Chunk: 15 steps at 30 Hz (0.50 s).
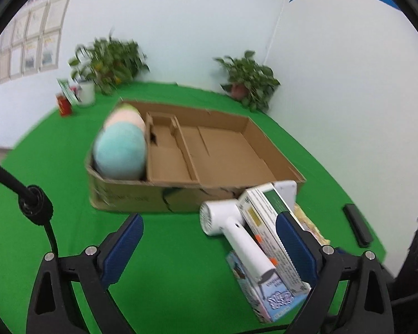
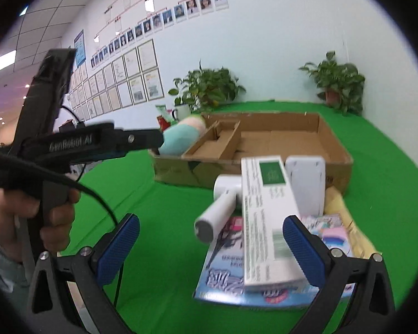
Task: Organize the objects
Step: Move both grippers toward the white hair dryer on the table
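Observation:
A shallow cardboard box [image 1: 273,150] [image 2: 334,142] with dividers lies on the green cloth; a pastel plush toy [image 1: 121,144] [image 2: 181,135] fills its left compartment. In front of the box is a pile: a white handheld dryer [image 1: 237,233] [image 2: 217,211], a long white carton with a green patch [image 1: 267,222] [image 2: 267,217], a blue illustrated book [image 1: 267,292] [image 2: 225,275] and a white flat device [image 2: 306,181]. My left gripper [image 1: 209,247] is open and empty, just left of the pile. My right gripper [image 2: 210,250] is open, with the carton by its right finger.
Two potted plants [image 1: 111,58] [image 1: 248,80] stand at the back of the table by the wall. A white mug [image 1: 86,93] and a red can [image 1: 64,105] sit at the back left. A black bar [image 1: 358,225] lies at the right edge. The left hand-held gripper [image 2: 55,144] shows in the right wrist view.

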{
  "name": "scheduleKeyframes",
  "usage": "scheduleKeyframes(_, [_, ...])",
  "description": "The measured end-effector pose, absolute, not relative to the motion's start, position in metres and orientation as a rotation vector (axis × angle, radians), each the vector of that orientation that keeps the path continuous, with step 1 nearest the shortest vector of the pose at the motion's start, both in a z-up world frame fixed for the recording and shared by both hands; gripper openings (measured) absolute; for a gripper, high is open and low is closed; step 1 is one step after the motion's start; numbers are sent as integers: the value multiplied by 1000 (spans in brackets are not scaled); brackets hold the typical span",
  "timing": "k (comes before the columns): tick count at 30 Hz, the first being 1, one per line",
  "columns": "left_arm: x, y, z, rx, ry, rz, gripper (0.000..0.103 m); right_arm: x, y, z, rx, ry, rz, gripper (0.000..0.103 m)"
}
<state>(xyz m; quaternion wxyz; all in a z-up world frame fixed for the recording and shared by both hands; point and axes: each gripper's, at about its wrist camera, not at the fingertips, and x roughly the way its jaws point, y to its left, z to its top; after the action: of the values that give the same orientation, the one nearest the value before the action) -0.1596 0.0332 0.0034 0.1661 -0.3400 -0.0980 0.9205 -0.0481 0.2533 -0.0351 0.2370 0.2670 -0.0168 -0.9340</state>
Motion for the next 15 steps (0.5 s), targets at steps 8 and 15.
scheduleKeyframes(8, [-230, 58, -65, -1269, -474, 2190, 69, -60, 233, -52, 857, -81, -2494, 86])
scheduleKeyframes(15, [-257, 83, -99, -1398, -437, 2054, 45, -61, 228, -58, 900, -31, -2503, 59])
